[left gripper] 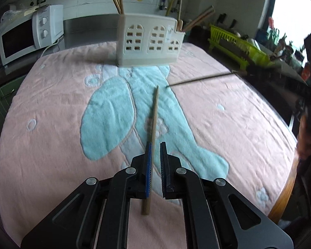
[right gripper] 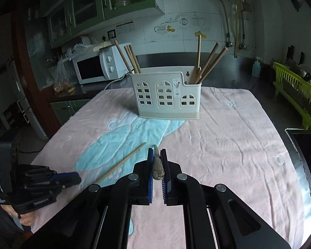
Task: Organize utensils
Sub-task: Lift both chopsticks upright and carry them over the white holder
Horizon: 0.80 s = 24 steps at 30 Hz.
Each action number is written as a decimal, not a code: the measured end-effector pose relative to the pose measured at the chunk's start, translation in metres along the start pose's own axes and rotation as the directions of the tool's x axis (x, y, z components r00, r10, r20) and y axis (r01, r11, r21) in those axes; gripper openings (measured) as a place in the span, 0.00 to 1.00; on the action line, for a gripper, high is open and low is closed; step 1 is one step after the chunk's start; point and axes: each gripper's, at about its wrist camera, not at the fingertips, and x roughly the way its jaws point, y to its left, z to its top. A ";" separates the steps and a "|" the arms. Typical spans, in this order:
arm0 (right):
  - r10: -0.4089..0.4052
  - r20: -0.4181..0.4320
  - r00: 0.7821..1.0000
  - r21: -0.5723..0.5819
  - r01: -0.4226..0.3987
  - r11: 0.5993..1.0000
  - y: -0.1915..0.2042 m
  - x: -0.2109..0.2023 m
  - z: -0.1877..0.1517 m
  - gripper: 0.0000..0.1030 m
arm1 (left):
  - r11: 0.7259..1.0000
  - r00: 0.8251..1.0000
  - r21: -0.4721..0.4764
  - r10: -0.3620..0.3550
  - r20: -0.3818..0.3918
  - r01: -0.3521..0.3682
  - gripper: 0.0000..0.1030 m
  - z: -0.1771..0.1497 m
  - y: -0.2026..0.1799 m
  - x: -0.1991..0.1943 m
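A white utensil holder [left gripper: 149, 41] [right gripper: 168, 95] with window cut-outs stands at the far side of the pink towel, with wooden chopsticks upright in both its end compartments. My left gripper [left gripper: 155, 145] [right gripper: 77, 178] is shut on a light wooden chopstick [left gripper: 154, 114] [right gripper: 122, 164] that points forward toward the holder, low over the towel. My right gripper [right gripper: 156, 151] is shut on another chopstick [right gripper: 158, 169], seen end-on between the pads. In the left wrist view that chopstick [left gripper: 197, 80] is a thin dark blurred line coming in from the right above the towel.
A pink towel [left gripper: 51, 124] [right gripper: 228, 145] with a blue pattern covers the table. A white microwave [left gripper: 29, 39] [right gripper: 97, 66] stands back left, a green dish rack [left gripper: 236, 45] [right gripper: 296, 95] on the right. The wooden table edge [left gripper: 286, 191] shows near right.
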 end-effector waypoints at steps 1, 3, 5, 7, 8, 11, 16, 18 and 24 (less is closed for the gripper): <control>0.007 0.008 1.000 0.000 -0.007 1.000 0.001 -0.001 0.003 0.06 | 1.000 1.000 0.004 0.003 -0.008 -0.003 0.10 -0.004 0.000 0.001; 0.015 0.019 1.000 0.001 -0.015 1.000 0.002 -0.003 0.006 0.06 | 1.000 1.000 0.001 0.010 -0.028 -0.010 0.11 -0.012 0.001 0.003; 0.026 0.023 0.999 0.005 -0.026 1.000 0.002 -0.003 0.008 0.06 | 1.000 0.998 0.002 0.022 -0.051 -0.022 0.11 -0.018 0.002 0.008; 0.038 0.028 0.999 0.008 -0.038 0.999 0.003 -0.005 0.009 0.06 | 0.999 0.996 0.013 0.047 -0.074 -0.046 0.11 -0.023 0.002 0.015; 0.041 0.031 0.999 0.005 -0.041 0.999 0.003 -0.005 0.009 0.06 | 0.998 0.995 0.019 0.057 -0.079 -0.055 0.11 -0.024 0.002 0.017; 0.050 0.037 0.998 -0.003 -0.050 0.999 0.006 -0.007 0.010 0.06 | 0.997 0.994 0.027 0.069 -0.086 -0.067 0.15 -0.026 0.001 0.019; 0.051 0.044 0.998 0.005 -0.051 0.999 0.004 -0.006 0.012 0.06 | 0.997 0.994 0.033 0.075 -0.085 -0.072 0.17 -0.026 0.000 0.021; 0.052 0.045 0.998 0.008 -0.053 0.999 0.003 -0.007 0.014 0.06 | 0.995 0.992 0.046 0.090 -0.090 -0.086 0.13 -0.025 -0.002 0.022; 0.055 0.066 0.996 -0.003 -0.055 0.999 0.005 -0.012 0.023 0.06 | 0.996 0.993 0.026 0.090 -0.070 -0.089 0.05 -0.014 -0.001 0.014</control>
